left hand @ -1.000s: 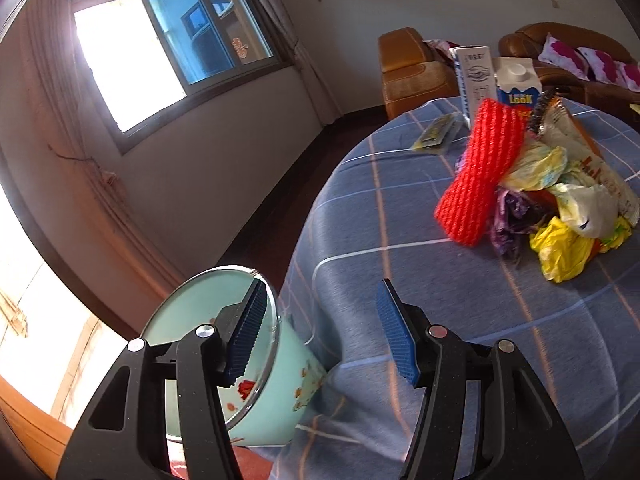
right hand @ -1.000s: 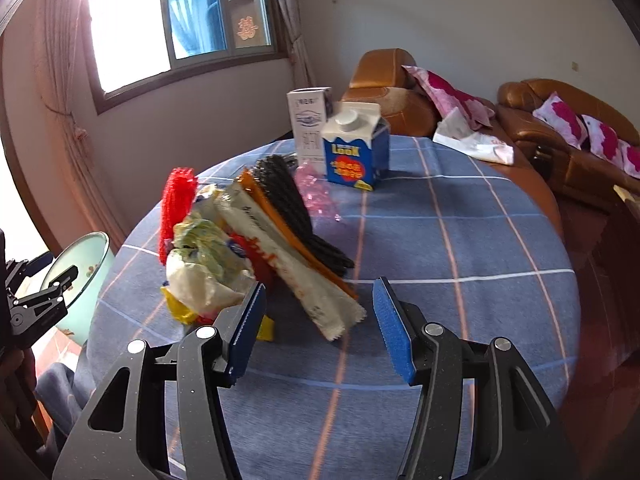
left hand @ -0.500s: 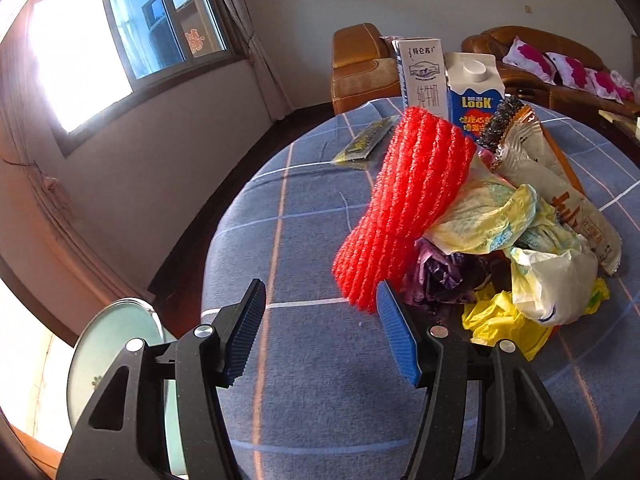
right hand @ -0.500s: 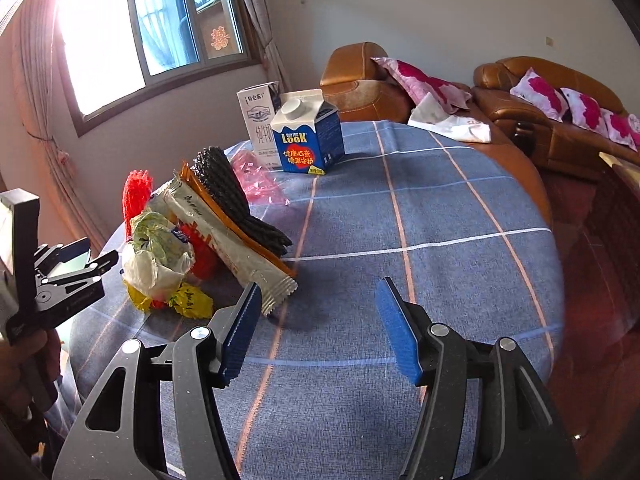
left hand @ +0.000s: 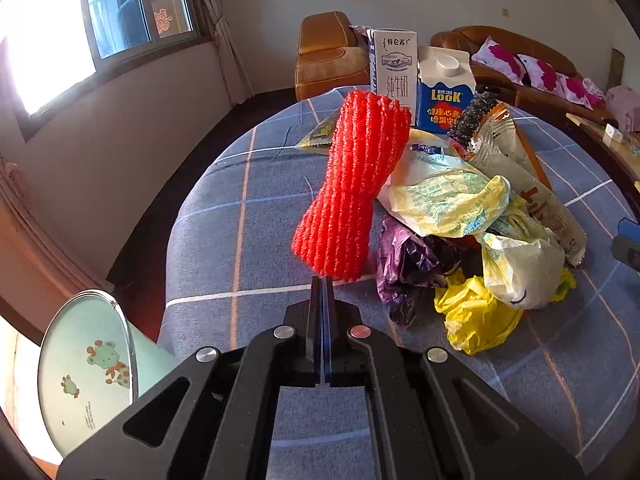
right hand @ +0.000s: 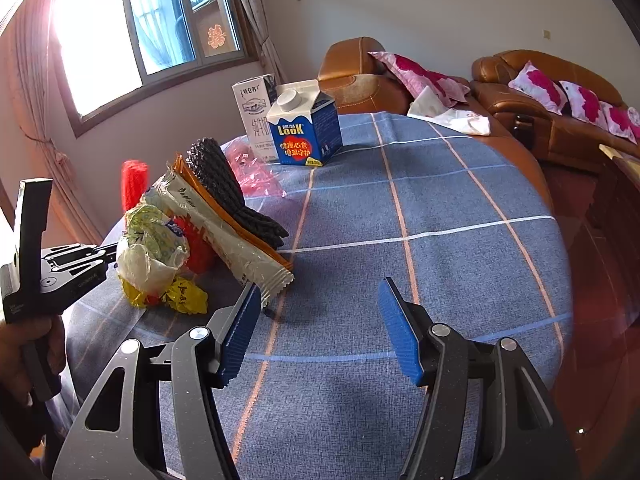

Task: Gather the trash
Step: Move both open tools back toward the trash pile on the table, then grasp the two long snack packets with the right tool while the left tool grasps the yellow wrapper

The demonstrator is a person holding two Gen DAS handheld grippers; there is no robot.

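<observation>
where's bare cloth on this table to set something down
Bare: the wide stretch of tablecloth right of the trash pile, from the Look carton toward the right gripper. Also the strip left of the red net, out to the table's edge. Crowded: the pile itself and the two cartons behind it.

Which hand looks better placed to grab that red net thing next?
Left. The left hand-held gripper sits at the red net's lower end; its jaws have just closed, perhaps pinching the edge, though I cannot tell. The right hand-held gripper hangs open over bare tablecloth beside the pile.
</observation>
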